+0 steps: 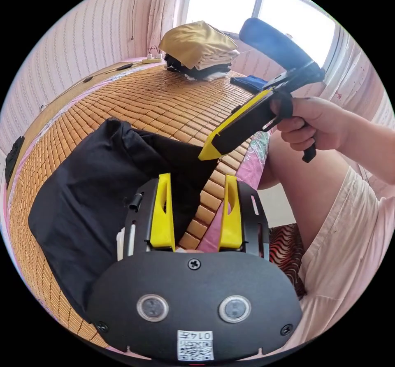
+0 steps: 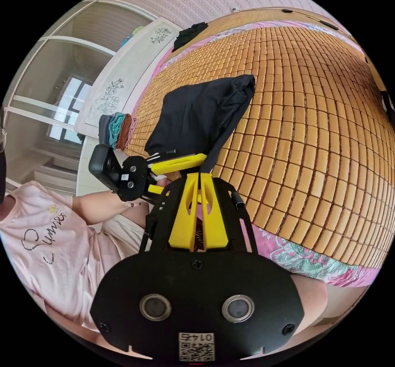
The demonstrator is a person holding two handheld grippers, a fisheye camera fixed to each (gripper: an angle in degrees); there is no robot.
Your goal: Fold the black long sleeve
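Two tools: left tool (image 1: 196,186) spread, right tool (image 2: 200,177) pressed together beside black long sleeve (image 2: 201,116).

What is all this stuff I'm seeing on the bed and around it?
Black long sleeve: one, black, partly folded on the mat's near side.
Bamboo mat: one, tan, covers the bed.
Clothes pile: one, gold top over white and black, far end by the window.
Folded clothes: a few, grey, teal and brown, stacked beside the bed.
Bed sheet: one, pink floral, at the mat's edge.
Left gripper: black and yellow, open, above the long sleeve's edge.
Right gripper: black and yellow, closed on the long sleeve's corner.
Hand: one, holding the right gripper.
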